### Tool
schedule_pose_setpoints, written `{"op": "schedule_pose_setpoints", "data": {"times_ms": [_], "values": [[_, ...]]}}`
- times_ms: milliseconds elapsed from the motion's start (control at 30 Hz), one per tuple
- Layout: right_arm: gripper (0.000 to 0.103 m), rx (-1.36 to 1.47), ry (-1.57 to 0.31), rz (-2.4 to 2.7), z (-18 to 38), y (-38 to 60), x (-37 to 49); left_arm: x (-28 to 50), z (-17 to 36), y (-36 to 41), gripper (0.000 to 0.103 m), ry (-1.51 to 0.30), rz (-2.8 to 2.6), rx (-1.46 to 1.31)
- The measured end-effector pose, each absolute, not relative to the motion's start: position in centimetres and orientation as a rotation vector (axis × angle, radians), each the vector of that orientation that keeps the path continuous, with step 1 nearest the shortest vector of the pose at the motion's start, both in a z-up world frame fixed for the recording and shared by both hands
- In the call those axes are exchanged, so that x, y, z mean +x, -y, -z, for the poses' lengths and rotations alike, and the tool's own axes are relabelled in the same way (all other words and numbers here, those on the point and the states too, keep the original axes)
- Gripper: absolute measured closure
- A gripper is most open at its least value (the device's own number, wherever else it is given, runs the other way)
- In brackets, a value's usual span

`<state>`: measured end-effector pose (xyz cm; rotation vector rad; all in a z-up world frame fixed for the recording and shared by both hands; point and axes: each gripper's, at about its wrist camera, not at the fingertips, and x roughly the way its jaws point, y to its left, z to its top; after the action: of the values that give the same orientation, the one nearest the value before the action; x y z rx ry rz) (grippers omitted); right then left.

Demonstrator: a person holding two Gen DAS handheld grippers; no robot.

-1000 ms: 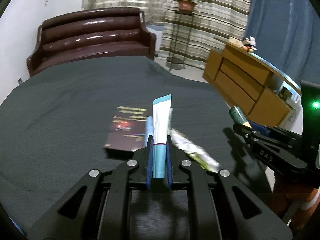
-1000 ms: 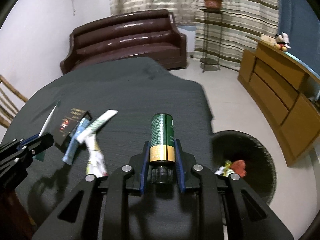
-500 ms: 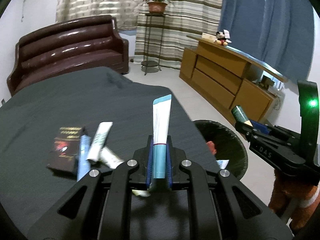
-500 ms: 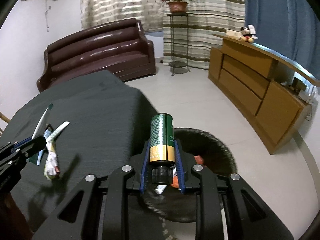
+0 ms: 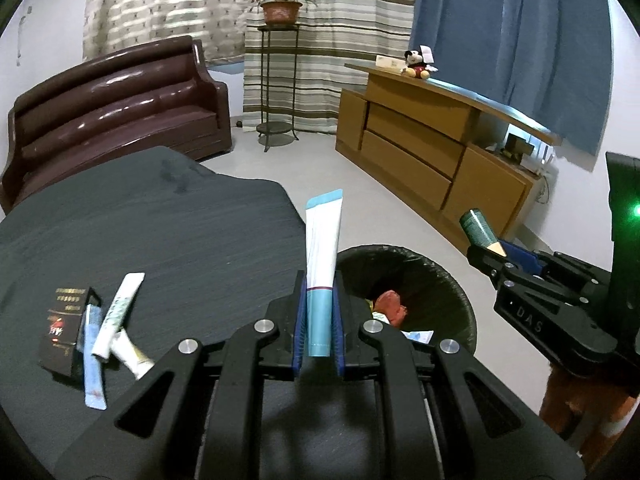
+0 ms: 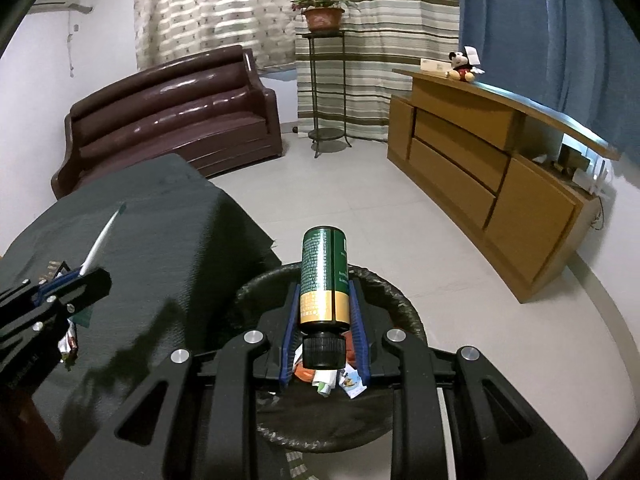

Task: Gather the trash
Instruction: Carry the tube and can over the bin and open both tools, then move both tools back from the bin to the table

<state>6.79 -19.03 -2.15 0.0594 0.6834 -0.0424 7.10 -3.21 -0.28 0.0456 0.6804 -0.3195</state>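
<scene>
Both cameras sit on grippers, look forward and down, and share the black bin close below.

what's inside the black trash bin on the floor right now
In the trash bin: a crumpled reddish wrapper and some white and printed paper scraps. The grippers and the bin's near wall cover the rest, so its bottom can't be seen.
</scene>
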Motion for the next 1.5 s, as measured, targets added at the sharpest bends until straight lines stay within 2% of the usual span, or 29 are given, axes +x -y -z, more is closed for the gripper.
{"op": "schedule_pose_setpoints", "data": {"times_ms": [1100,1167,1200,1367,1500], "values": [[0.078,0.113,-0.691,0.088,3.4,20.8,8.4,11.7,2.4,9.2,0.089,-0.741,0.320,0.136],[0.074,0.124,-0.696,0.084,3.7,21.0,8.5,11.9,2.6,9.4,0.077,-0.749,0.315,0.139],[0.069,0.130,-0.697,0.086,3.8,21.2,8.5,12.0,2.6,9.5,0.066,-0.751,0.311,0.139],[0.063,0.130,-0.687,0.099,3.5,21.3,8.3,12.0,2.5,9.6,0.058,-0.745,0.299,0.136],[0.047,0.117,-0.662,0.125,3.0,21.4,8.0,12.0,2.3,9.4,0.053,-0.740,0.286,0.132]]}}
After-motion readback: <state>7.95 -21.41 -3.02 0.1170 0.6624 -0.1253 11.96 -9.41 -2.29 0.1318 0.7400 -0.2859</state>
